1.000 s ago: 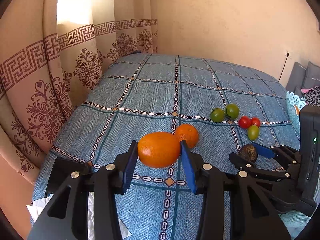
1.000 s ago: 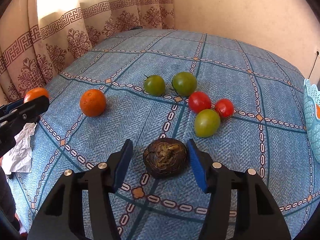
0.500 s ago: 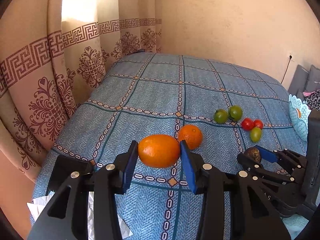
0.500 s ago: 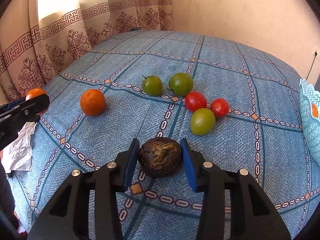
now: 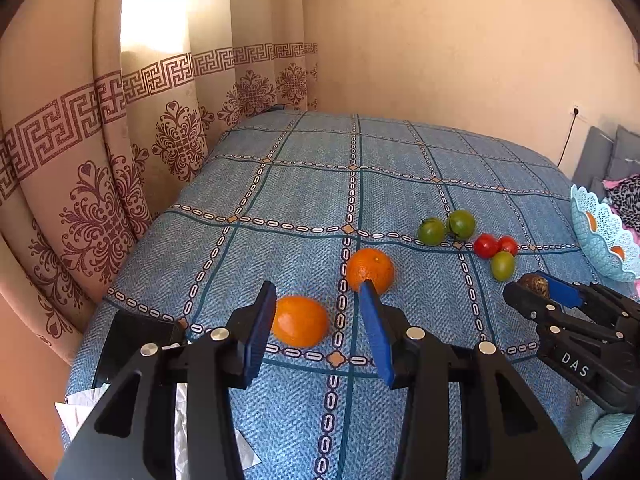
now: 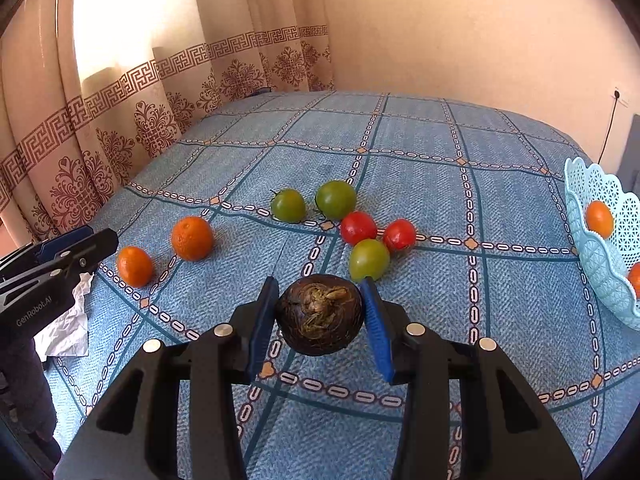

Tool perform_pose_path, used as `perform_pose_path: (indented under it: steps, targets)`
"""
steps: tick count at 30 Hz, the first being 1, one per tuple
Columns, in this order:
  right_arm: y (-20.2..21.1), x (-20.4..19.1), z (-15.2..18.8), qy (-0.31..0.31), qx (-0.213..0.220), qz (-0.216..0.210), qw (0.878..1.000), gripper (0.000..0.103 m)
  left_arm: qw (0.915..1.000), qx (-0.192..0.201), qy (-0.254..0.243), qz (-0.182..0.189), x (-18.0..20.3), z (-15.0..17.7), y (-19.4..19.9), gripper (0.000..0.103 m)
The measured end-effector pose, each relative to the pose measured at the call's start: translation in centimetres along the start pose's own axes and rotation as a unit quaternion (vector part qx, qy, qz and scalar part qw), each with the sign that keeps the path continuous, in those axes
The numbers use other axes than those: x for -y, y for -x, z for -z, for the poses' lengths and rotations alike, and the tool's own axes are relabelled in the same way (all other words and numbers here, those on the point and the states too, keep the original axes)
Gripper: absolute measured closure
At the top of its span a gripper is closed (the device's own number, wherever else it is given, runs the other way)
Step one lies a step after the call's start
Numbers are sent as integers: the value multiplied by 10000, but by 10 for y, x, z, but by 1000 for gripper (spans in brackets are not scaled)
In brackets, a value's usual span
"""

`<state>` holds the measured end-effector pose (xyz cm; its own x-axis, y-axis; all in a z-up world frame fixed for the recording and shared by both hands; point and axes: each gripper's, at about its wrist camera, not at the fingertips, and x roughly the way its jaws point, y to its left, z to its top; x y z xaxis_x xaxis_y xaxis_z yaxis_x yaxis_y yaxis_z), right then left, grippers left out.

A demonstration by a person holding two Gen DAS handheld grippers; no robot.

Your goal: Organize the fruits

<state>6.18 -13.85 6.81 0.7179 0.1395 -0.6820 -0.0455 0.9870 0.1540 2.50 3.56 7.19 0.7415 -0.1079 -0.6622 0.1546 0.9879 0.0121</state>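
My left gripper (image 5: 318,328) is open; an orange (image 5: 300,321) lies on the blue bedspread (image 5: 304,196) between its fingers, near the left one. A second orange (image 5: 370,271) lies just beyond. My right gripper (image 6: 320,316) is shut on a dark brown fruit (image 6: 319,314) and holds it above the bedspread. Both oranges (image 6: 135,266) (image 6: 192,238) show at left in the right wrist view. Green and red tomatoes (image 6: 358,227) cluster mid-bed. A light blue basket (image 6: 600,240) at right holds oranges.
Patterned curtains (image 5: 100,160) hang along the bed's left side. Crumpled white paper (image 6: 66,328) and a black object (image 5: 132,340) lie at the near left edge. Grey cushions (image 5: 612,152) sit at the far right by the wall.
My left gripper has opened and let go of the orange, which now lies on the bedspread. My right gripper has shut on the brown fruit and lifted it.
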Motion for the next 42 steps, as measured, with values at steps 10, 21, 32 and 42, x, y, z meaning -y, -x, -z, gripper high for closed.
perform_pose_path:
  steps: [10,21,32,42]
  targets:
    - [-4,8,6,-146,-82,-54,9998,60,9985,-516,172,36,-10,17,-29,36]
    - [3,21,8,-312,-18,-33,9995,59,9965,-795,206,-153,-13,12,-63,61]
    - [17,41,4,-536,209,10,9983,59,9985,-538,24,44,11,-2,-39,61]
    - [43,83,-2,-865,529,341,9943,59,9980,-72,-425,458,68,-31,-8,61]
